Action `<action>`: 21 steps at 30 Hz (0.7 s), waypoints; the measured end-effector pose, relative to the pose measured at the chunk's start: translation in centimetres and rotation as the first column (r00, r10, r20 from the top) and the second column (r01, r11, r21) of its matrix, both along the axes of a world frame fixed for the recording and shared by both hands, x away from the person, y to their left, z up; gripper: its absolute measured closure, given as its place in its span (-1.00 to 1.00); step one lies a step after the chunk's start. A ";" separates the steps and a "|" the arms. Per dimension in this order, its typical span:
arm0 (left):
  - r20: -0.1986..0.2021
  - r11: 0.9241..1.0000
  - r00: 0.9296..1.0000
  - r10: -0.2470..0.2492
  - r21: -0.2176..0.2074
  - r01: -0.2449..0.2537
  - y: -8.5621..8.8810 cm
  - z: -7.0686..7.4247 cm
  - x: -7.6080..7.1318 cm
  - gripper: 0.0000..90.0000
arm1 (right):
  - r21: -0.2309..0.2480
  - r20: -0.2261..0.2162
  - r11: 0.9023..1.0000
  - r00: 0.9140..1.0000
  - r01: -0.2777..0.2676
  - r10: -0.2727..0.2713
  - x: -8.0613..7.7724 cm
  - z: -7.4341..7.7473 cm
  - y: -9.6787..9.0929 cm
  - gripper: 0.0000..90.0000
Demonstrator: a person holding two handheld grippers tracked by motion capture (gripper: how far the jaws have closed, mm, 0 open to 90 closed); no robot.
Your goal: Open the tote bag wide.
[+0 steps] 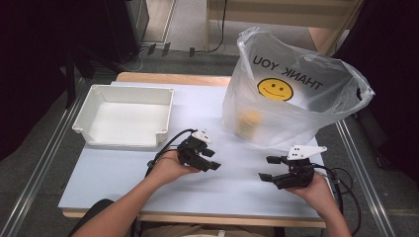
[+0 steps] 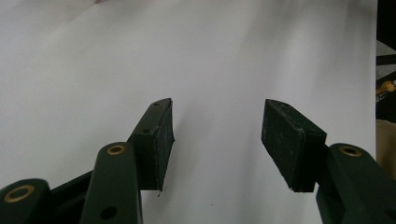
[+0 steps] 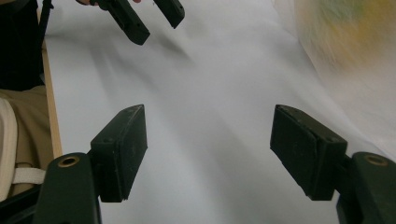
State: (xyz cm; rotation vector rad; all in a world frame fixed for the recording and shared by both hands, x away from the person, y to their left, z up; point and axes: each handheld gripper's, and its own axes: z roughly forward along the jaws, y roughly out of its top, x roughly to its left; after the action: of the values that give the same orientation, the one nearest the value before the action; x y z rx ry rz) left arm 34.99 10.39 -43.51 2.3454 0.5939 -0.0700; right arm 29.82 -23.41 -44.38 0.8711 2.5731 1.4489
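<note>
You are working in what looks like a lab or recording bay rather than a home: your white tabletop [image 1: 148, 173] stands on grey carpet between metal floor rails [image 1: 42, 163], with dark curtains [image 1: 29, 59] at both sides. Past its far edge, cables [image 1: 217, 34] run to plugs on the floor beside plain wooden furniture [image 1: 276, 12].

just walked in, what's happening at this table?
A person holds a gripper in each hand over the table. The left gripper and right gripper are both open and hold nothing. A plastic bag with something yellowish inside stands at the far right, an empty white bin at the far left. Nothing is being touched.
</note>
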 end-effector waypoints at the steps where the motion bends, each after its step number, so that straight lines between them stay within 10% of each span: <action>1: 0.001 1.000 1.000 -0.002 0.003 0.002 0.0 0.0 0.0 -0.01 | 0.002 0.000 1.000 1.000 -0.001 0.001 0.0 0.0 0.0 -0.38; 21: -0.007 1.000 1.000 0.003 0.001 -0.003 0.1 -0.1 0.1 -0.03 | 0.009 0.013 1.000 1.000 -0.007 0.007 -0.1 0.2 -0.2 -0.35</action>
State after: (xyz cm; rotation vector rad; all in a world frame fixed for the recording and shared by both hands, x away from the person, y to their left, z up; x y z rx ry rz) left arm 35.04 10.45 -43.57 2.3456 0.6014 -0.0763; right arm 29.72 -23.57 -44.20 0.8519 2.5653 1.4644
